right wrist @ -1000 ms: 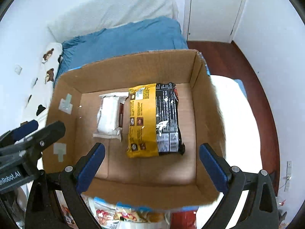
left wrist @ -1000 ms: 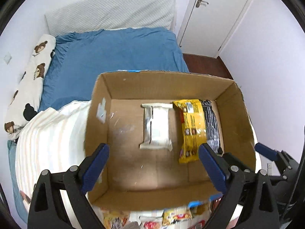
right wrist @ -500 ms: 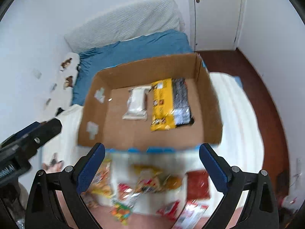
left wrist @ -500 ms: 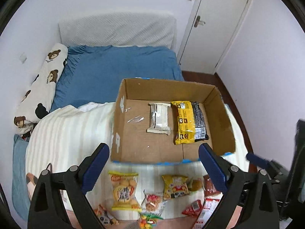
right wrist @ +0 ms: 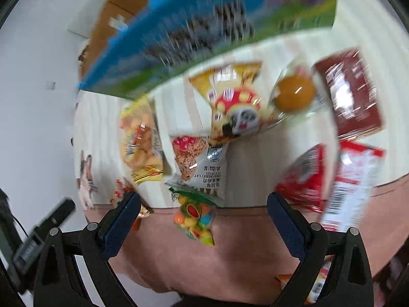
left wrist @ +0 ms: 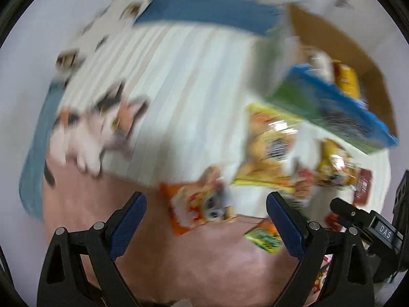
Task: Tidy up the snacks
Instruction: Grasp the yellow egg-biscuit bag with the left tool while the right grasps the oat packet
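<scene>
In the left wrist view the left gripper, jaws spread and empty, frames a blurred orange snack packet at lower centre, with bare striped white blanket filling the upper left, while in the right wrist view the right gripper, jaws likewise spread and empty, frames a clear bag of coloured candies at the blanket's lower edge, the brown cardboard box with printed blue-green side crowding the top.

A blurred white wall fills the left of the frame; a blue-sheeted bed crosses the top, a bear-print white pillow upper left.
</scene>
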Tool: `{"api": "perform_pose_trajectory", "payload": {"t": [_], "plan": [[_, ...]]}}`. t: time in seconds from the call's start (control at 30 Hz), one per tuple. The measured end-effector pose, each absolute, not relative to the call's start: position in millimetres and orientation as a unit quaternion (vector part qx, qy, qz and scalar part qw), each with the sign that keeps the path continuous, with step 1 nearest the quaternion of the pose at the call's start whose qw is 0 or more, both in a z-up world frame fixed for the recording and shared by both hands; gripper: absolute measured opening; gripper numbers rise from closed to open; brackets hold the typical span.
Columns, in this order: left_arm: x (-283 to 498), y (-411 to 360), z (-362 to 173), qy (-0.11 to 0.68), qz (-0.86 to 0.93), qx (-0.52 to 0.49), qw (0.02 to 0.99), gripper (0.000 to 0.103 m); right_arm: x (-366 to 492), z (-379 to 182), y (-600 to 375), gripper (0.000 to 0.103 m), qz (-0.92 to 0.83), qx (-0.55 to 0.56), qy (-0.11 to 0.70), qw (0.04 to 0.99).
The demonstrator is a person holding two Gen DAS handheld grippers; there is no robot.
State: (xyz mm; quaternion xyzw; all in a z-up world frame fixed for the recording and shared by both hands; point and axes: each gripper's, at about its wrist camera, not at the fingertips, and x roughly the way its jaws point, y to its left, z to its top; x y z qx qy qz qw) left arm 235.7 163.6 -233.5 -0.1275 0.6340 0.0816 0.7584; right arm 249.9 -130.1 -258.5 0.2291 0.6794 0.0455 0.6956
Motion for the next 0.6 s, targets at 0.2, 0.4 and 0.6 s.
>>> {"api": "perform_pose_trajectory", "payload": {"t": [0.2, 0.4, 0.6], "plan": [[249.9, 184.4, -264.2, 0.647, 0.104, -0.177, 0.735, 0.096, 273.2, -306.0, -98.6, 0.099, 0.019, 0.210, 0.696, 0.687], [291.0, 157.4, -270.3, 0.659, 0.050, -0.170, 0.731, 0.096, 265.3, -307.2, -97.0, 0.058, 0.005, 0.163, 0.690, 0.705], [336.2, 98.9, -300.8, 0.696, -0.022, -0.110, 0.709, 0.096, 252.5, -296.1, -133.3, 0.050, -0.010, 0.169, 0.691, 0.703]]}}
